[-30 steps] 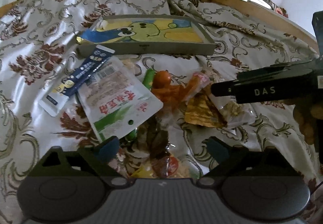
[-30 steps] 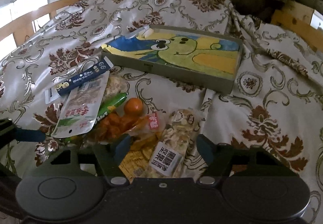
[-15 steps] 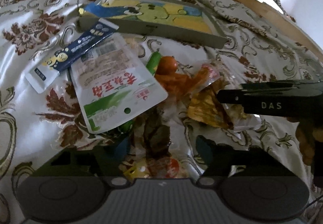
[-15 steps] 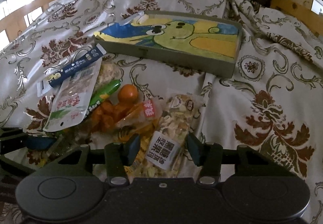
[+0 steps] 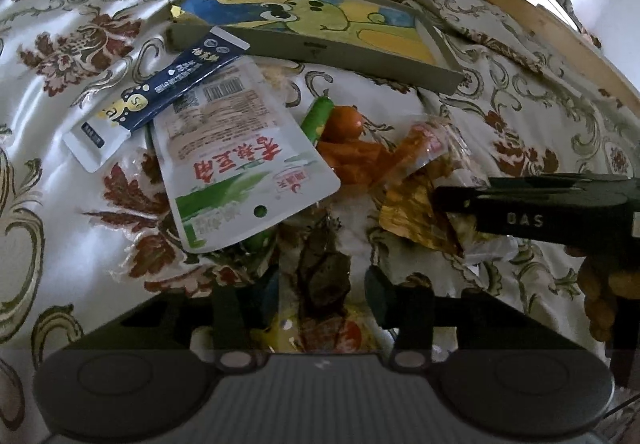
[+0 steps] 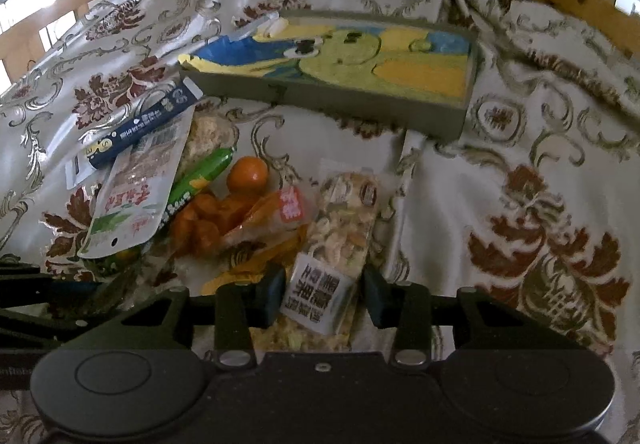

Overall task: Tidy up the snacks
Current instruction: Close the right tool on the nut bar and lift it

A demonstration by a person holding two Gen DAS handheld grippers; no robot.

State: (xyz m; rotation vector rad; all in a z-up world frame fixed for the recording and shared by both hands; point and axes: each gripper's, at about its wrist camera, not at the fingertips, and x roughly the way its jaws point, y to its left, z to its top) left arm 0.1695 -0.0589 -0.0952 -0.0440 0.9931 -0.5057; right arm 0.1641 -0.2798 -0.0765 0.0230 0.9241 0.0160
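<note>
Left tool: points steeply down at the near edge of a snack heap on the patterned bedspread; is closing around a dark, crumpled clear packet; straddles that packet without yet clamping it, with a sliver of gap by the right-hand pad.

Right tool: points down at the other side of the same heap; is closing around the labelled near end of a long nut-and-grain bar; brackets the white label, with the left-hand pad at its edge and the right-hand pad just shy of the wrapper. Cannot tell whether there is any real squeeze yet.

Rest of the snacks: lie bunched together on the bedspread, just short of the tray.
- White pouch with red characters: lies face up on the left of the heap, partly over a green tube.
- Blue stick packet: lies slantwise, overlapping the pouch's far corner, its far end touching the tray's front wall.
- Small orange fruit: sits beside the tube's far end, touching an orange-filled clear bag.
- Gold wrapper: lies under the right tool's fingers in the left wrist view.

Tray: shallow, grey-walled, with a green cartoon figure on its floor; holds no snack.
</note>
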